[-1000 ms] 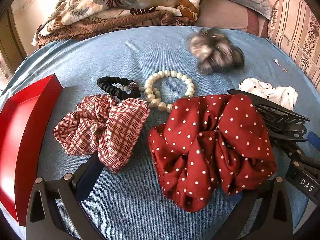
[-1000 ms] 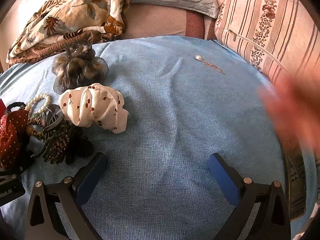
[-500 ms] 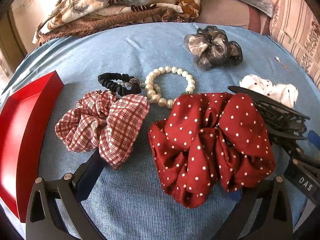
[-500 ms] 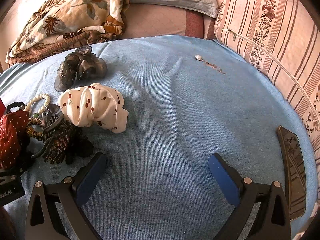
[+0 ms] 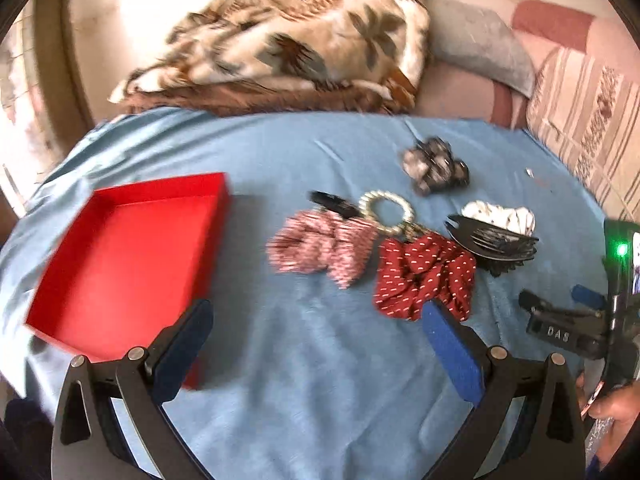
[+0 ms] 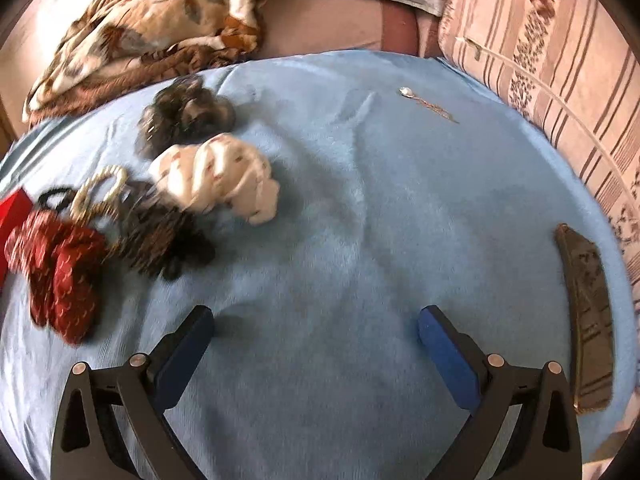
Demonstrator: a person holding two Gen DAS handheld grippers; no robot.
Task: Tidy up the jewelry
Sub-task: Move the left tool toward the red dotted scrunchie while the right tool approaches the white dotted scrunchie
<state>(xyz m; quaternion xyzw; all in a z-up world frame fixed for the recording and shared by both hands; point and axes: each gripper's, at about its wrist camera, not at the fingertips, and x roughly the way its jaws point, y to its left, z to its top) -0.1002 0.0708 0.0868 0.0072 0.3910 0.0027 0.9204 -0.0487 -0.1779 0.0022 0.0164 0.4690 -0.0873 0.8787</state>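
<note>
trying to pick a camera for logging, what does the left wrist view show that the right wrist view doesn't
Only the left wrist view shows the whole red tray, the plaid scrunchie and the right claw from outside.

Only the right wrist view shows the flat dark clip near the blanket's right edge.

Both show the red dotted scrunchie, pearl bracelet, white scrunchie, grey scrunchie, dark comb clip and silver pin. The left claw is open.

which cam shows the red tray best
The left wrist view: the whole red tray shows there, open and lying on the blue cloth, left of the scrunchies. The right wrist view catches only a red sliver of it at the left edge.
</note>
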